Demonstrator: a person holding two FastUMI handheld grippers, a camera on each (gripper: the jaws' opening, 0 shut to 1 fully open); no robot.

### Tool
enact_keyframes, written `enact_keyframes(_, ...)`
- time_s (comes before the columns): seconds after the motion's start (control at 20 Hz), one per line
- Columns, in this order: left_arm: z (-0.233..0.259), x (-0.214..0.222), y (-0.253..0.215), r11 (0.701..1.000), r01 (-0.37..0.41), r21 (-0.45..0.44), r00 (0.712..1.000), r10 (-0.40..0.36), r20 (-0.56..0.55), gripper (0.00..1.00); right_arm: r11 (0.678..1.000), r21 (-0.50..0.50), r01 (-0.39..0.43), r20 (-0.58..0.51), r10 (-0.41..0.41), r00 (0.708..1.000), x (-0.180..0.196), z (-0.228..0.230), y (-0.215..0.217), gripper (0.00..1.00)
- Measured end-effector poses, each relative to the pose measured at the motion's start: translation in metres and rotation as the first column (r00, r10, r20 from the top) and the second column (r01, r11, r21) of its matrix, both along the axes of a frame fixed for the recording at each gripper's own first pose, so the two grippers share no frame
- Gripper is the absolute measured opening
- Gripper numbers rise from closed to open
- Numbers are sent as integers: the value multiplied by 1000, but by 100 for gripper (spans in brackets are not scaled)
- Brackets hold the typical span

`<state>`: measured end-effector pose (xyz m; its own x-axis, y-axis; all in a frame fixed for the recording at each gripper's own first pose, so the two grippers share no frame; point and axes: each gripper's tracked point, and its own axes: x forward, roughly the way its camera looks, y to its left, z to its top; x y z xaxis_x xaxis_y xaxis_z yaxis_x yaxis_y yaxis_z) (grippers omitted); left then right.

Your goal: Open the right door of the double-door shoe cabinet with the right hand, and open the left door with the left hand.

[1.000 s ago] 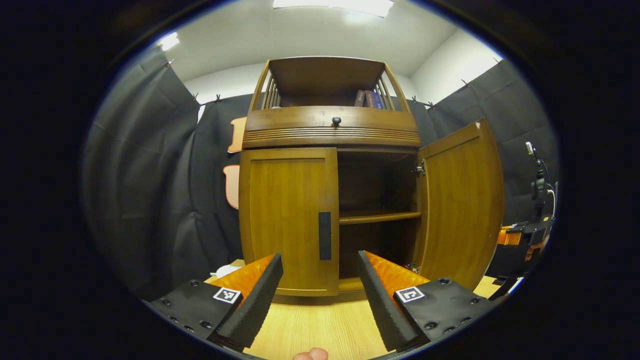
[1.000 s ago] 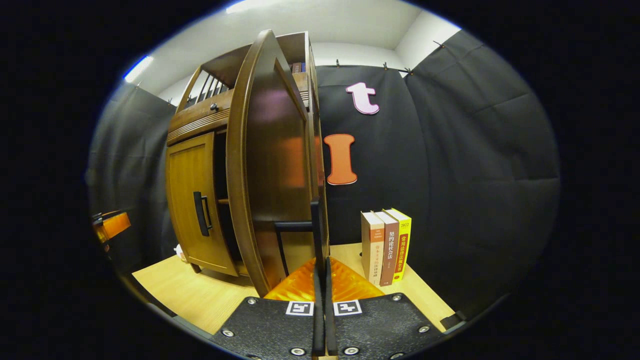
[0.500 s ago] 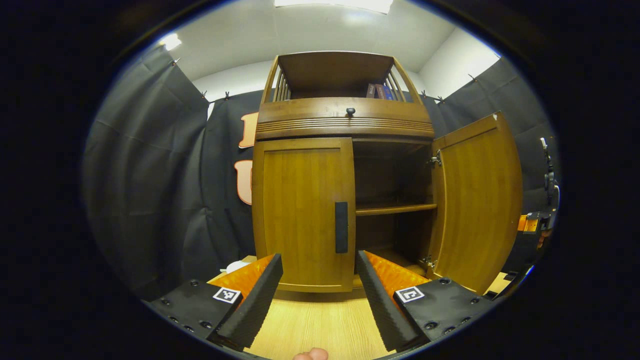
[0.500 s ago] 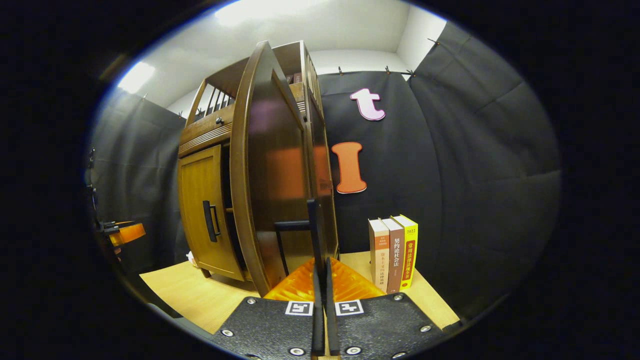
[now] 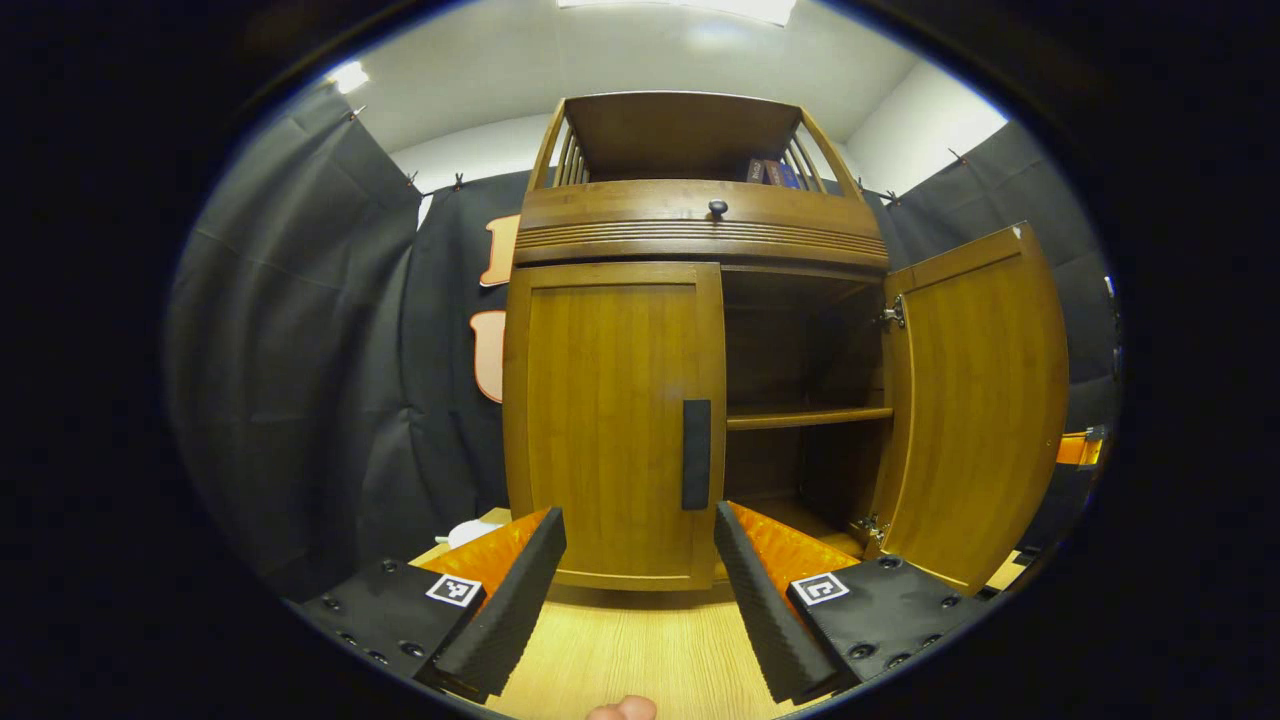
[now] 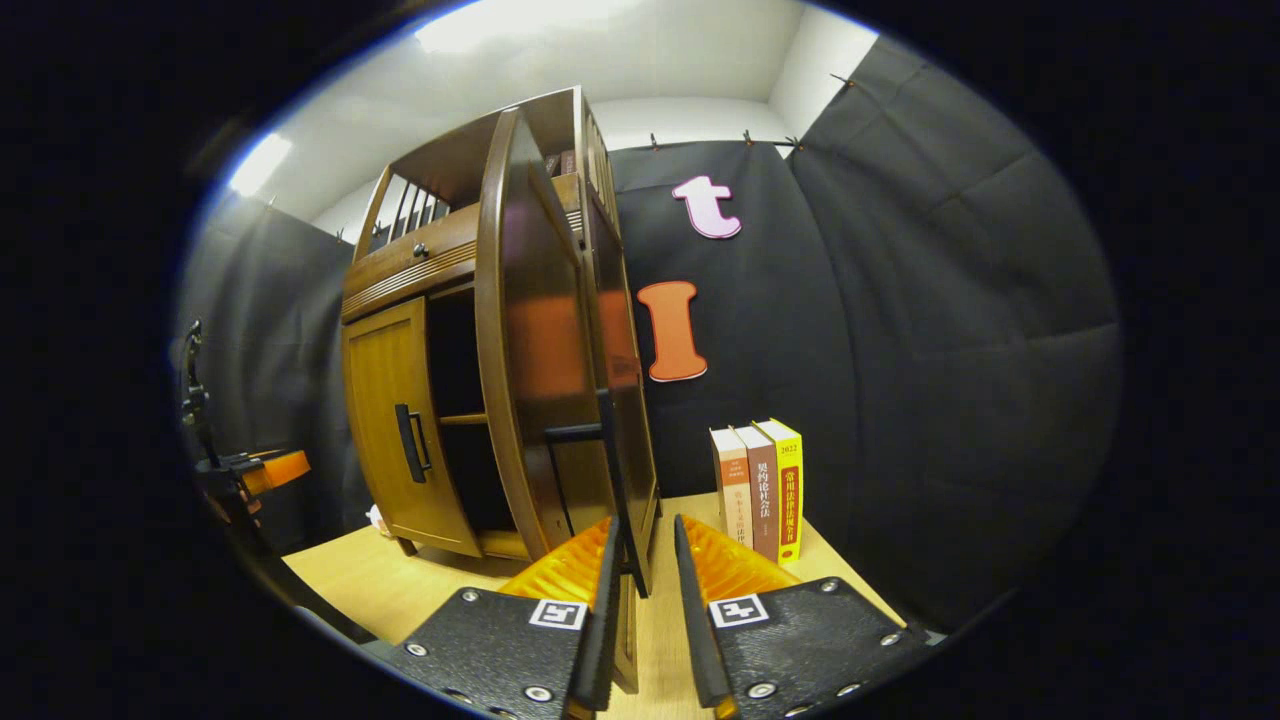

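Shoe cabinet (image 5: 700,230) on the wooden tabletop (image 5: 640,650): right door (image 5: 975,400) swung wide, left door (image 5: 610,420) closed.

Left gripper (image 5: 640,585) hangs spread before the left door's black handle (image 5: 696,455), apart from it. Right gripper (image 6: 645,600) has its fingers parted astride the right door's black handle (image 6: 612,470), no visible squeeze. Three books (image 6: 760,490) stand upright just beside, against the cloth wall.

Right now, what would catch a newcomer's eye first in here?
The tall wooden shoe cabinet, its right door swung wide open and its left door shut. The open left gripper faces that door's black handle, and three books stand on the table right of the cabinet.
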<state>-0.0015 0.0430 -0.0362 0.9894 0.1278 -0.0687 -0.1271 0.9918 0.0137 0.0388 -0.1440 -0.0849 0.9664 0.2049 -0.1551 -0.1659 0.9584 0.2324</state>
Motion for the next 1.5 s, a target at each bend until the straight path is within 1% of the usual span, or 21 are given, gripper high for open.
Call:
enact_keyframes(0.05, -3, 12, -5, 1000, 27, -14, 1000, -27, -12, 96, 999, -19, 27, 4, -27, 1000, -2, 2, -10, 40)
enact_keyframes(0.15, -3, 33, -8, 998, 48, -27, 999, -48, -17, 94, 997, -14, 71, 33, -71, 997, -11, 14, -17, 40)
enact_keyframes(0.25, 2, 56, -10, 997, 65, -30, 998, -65, -5, 94, 995, -15, 99, 28, -98, 995, -22, 20, -19, 60)
enact_keyframes(0.3, 1, 69, -14, 995, 87, -39, 996, -87, -12, 94, 994, -40, 105, 12, -104, 994, -27, 19, -19, 70)
enact_keyframes(0.35, -1, 82, -19, 992, 111, -53, 993, -113, -24, 99, 992, -62, 109, 9, -109, 994, -29, 20, -18, 87)
enact_keyframes(0.4, 0, 94, -24, 989, 133, -65, 990, -135, -27, 96, 991, -70, 111, 7, -111, 994, -31, 22, -15, 91)
enact_keyframes(0.45, 2, 108, -28, 986, 155, -69, 987, -157, -26, 94, 991, -70, 112, 2, -112, 994, -33, 23, -10, 78)
enact_keyframes(0.5, 2, 122, -32, 984, 170, -60, 985, -172, -26, 94, 991, -64, 122, -1, -122, 993, -35, 23, -8, 87)
enact_keyframes(0.55, 5, 132, -33, 984, 175, -45, 984, -176, -20, 94, 990, -57, 131, 2, -131, 991, -37, 25, -6, 88)
enact_keyframes(0.6, 7, 145, -35, 983, 180, -28, 984, -181, -8, 94, 989, -55, 134, 5, -134, 991, -38, 27, -3, 96)
enact_keyframes(0.65, 9, 155, -34, 984, 176, -10, 984, -176, 1, 94, 989, -60, 133, 5, -133, 991, -39, 26, -2, 97)
enact_keyframes(0.7, 8, 166, -35, 985, 172, 3, 985, -172, 13, 96, 989, -71, 130, -3, -131, 991, -40, 24, 0, 91)
enact_keyframes(0.75, 4, 176, -37, 985, 172, 6, 985, -172, 12, 94, 988, -84, 126, -15, -128, 992, -42, 21, 1, 91)
enact_keyframes(0.8, -4, 184, -40, 984, 180, 1, 984, -180, -6, 94, 988, -93, 122, -20, -124, 992, -42, 21, 2, 91)
enact_keyframes(0.85, -14, 192, -39, 985, 175, -4, 984, -175, -26, 97, 990, -88, 109, -22, -111, 994, -42, 23, 6, 91)
enact_keyframes(0.9, -19, 199, -35, 987, 159, -9, 987, -159, -35, 94, 992, -72, 100, -26, -102, 994, -43, 24, 11, 91)
enact_keyframes(1.0, -26, 210, -24, 992, 121, -23, 992, -121, -40, 94, 994, -50, 98, -20, -99, 995, -43, 29, 15, 91)
enact_keyframes(1.1, -30, 216, -18, 994, 107, -27, 993, -108, -42, 96, 994, -40, 106, -15, -106, 994, -42, 31, 16, 91)
enact_keyframes(1.15, -31, 216, -17, 995, 102, -21, 994, -103, -49, 94, 994, -31, 104, -17, -105, 994, -41, 32, 18, 91)
enact_keyframes(1.2, -29, 216, -16, 994, 103, -23, 994, -104, -39, 95, 995, -21, 98, -23, -99, 995, -40, 32, 20, 91)
enact_keyframes(1.5, -30, 216, -21, 991, 131, -39, 991, -132, -29, 57, 995, -23, 96, -10, -96, 995, -38, 38, 27, 91)
